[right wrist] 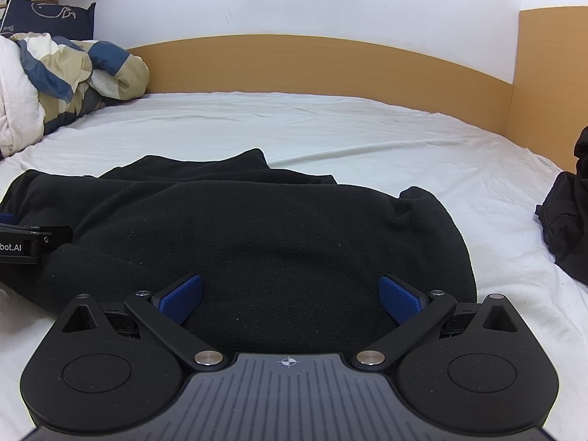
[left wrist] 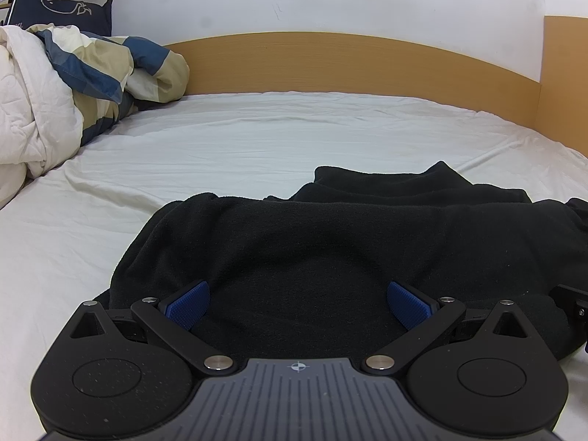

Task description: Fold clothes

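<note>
A black fleece garment (left wrist: 330, 242) is seen lying bunched on the bed (left wrist: 220, 136), near the front edge. Both the left tongs (left wrist: 297, 303) and right tongs (right wrist: 290, 299) are spread apart above it, nothing gripped. Soft, limp, thick cloth is judged; its near hem should be pinched.

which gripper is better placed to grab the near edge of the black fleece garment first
Either; slightly the left gripper. Both hang open over the black fleece garment's near edge, the right gripper likewise.
</note>
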A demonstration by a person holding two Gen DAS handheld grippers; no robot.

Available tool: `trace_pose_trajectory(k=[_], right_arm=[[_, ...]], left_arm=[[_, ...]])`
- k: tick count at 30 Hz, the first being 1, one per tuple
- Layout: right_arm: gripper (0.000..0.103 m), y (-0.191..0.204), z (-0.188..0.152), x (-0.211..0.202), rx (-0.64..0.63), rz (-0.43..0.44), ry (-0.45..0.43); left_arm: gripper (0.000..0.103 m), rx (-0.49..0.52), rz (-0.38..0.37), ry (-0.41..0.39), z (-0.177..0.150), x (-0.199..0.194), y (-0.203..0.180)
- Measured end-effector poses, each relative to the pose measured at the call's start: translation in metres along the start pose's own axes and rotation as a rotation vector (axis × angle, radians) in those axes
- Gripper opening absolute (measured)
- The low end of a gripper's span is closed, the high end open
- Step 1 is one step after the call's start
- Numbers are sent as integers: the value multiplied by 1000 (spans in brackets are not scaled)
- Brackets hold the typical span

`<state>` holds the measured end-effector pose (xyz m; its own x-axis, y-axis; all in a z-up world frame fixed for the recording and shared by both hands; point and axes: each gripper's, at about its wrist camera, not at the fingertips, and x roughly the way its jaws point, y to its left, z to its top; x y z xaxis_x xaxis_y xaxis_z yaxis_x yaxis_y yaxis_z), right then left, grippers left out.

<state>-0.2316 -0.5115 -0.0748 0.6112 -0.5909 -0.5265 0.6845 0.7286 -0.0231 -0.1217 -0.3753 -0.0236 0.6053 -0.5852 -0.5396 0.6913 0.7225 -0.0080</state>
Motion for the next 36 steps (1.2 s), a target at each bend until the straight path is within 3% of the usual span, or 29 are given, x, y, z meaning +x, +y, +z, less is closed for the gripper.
trace_pose_trajectory(k=[12, 16, 18, 20, 23, 26, 29, 33, 36], right_arm=[[103, -11, -2, -8, 35, 23, -30], [103, -20, -2, -12, 74, 54, -51], [103, -24, -2, -18, 84, 65, -67], [103, -28, -3, -29, 84, 56, -90], [103, -33, -9, -50, 75, -33, -166], [103, -40, -17, -67, -18, -51, -206], [103, -45, -26, -77, -108, -70, -206], [98, -39, -38, -82, -311, -172, -220], [96, -36, -42, -71, -404, -120, -149]], left_arm=[[102, 12, 13, 7, -1, -6, 6], [102, 113, -52, 12, -4, -20, 17], [102, 77, -65, 7, -4, -22, 30], [102, 48, -44, 12, -3, -27, 39], [102, 109, 43, -37, -3, -42, 42], [102, 209, 109, -89, -10, -58, 35], [102, 273, 127, -99, -19, -72, 21], [102, 307, 11, -66, -22, -88, 23], [102, 290, -51, -16, -15, -89, 38]])
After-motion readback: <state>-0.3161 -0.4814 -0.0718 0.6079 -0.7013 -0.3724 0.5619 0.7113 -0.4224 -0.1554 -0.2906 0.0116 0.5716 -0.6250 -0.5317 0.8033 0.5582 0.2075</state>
